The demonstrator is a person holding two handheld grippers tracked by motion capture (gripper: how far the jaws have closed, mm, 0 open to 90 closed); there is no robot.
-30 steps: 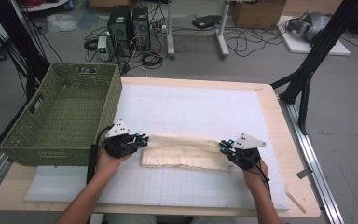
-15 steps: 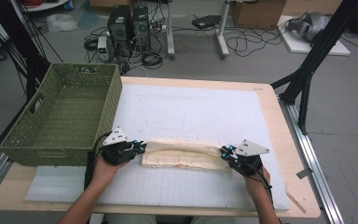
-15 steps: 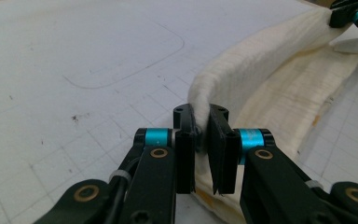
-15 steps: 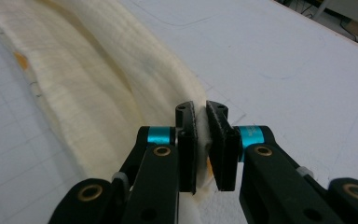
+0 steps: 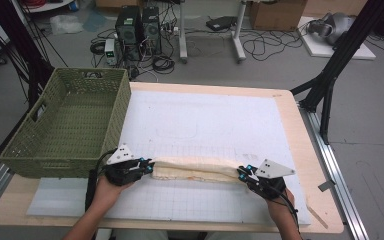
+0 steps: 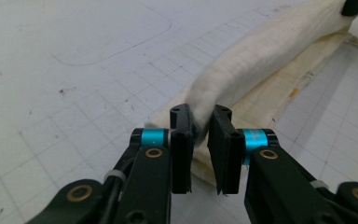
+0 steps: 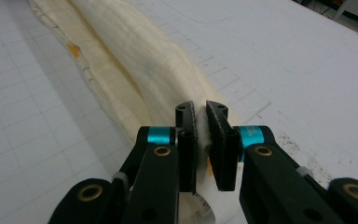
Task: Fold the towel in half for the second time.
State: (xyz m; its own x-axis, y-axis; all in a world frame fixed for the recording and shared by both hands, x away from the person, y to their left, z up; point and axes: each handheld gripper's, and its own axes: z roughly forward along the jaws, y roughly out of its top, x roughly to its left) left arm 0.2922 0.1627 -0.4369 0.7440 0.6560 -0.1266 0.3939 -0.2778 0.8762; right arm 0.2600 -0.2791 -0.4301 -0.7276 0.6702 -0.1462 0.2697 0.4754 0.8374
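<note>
Cloth: a cream folded cloth (image 5: 195, 170) lay along the near part of the tabletop (image 5: 300, 150), on the white gridded mat (image 5: 205, 125), stretched between the two tools; its top fold was raised into a long roll over a flatter bottom layer.
Left tool: the left tool (image 5: 147, 166) sat at the cloth's left end, held by the person's left hand (image 5: 105, 187). In the left gripper view the left tool (image 6: 204, 140) had the end of the roll (image 6: 261, 56) between its jaws; the jaws had just been opening, with a small gap showing beside one pad, so the hold looked loose.
Right tool: the right tool (image 5: 241, 173) sat at the cloth's right end. In the right gripper view the right tool (image 7: 201, 135) was pressed together, pinching a thin edge of the cloth (image 7: 144, 60).
Basket: a green woven basket (image 5: 55, 150) stood on the left side of the tabletop, just beyond the left tool and apart from the cloth.
Floor: computer towers (image 5: 140, 30) and cables (image 5: 265, 47) lay past the far edge.
</note>
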